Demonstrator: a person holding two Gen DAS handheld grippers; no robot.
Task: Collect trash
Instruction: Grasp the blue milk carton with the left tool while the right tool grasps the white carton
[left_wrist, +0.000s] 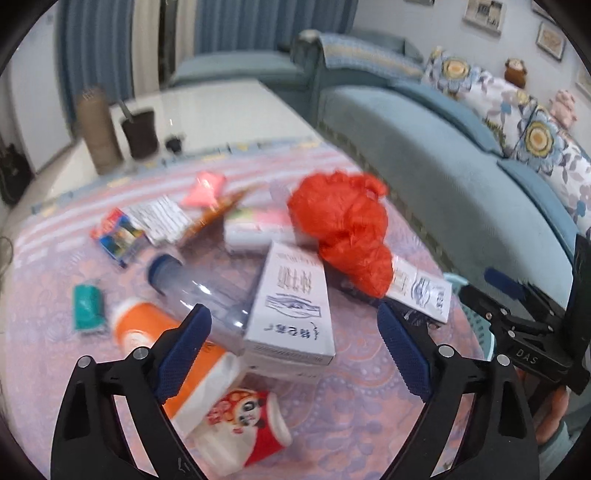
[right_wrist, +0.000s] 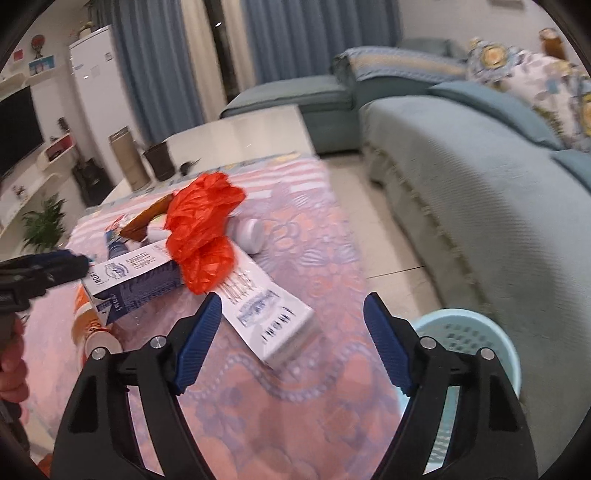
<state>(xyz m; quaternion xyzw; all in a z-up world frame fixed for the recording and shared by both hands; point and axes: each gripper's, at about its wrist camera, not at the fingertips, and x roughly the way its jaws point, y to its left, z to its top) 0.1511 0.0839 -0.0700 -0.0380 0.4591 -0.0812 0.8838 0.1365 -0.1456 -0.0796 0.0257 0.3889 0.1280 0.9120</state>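
Both my grippers hang over the cluttered table with their jaws spread wide and nothing between the pads. From my left gripper (left_wrist: 293, 345), going left to right, I see a small teal packet (left_wrist: 88, 309) lying on the patterned tablecloth (left_wrist: 369, 413), then an orange-and-white bottle (left_wrist: 147, 332) on its side, partly hidden behind my left finger. Below it lies a red-and-white cup with a panda picture (left_wrist: 243, 424). A clear bottle with a blue cap (left_wrist: 192, 286) lies across the middle, and a white carton with blue print (left_wrist: 291, 306) rests over it, right in line with my open jaws. Further right sits a crumpled red plastic bag (left_wrist: 343, 229), draped onto a second white carton (left_wrist: 421, 291). At the far right edge my right gripper (left_wrist: 517, 306) shows, seen from the side.

From my right gripper (right_wrist: 293, 345), my left gripper (right_wrist: 48, 267) pokes in at the left edge, near the first carton. The second carton lies just ahead of my open fingers, its far end under the red bag. A white jar (right_wrist: 249, 230) lies on its side behind the bag. To the right, beside the table, a light blue basket (right_wrist: 465, 332) stands on the floor, in front of the blue sofa (right_wrist: 480, 192).
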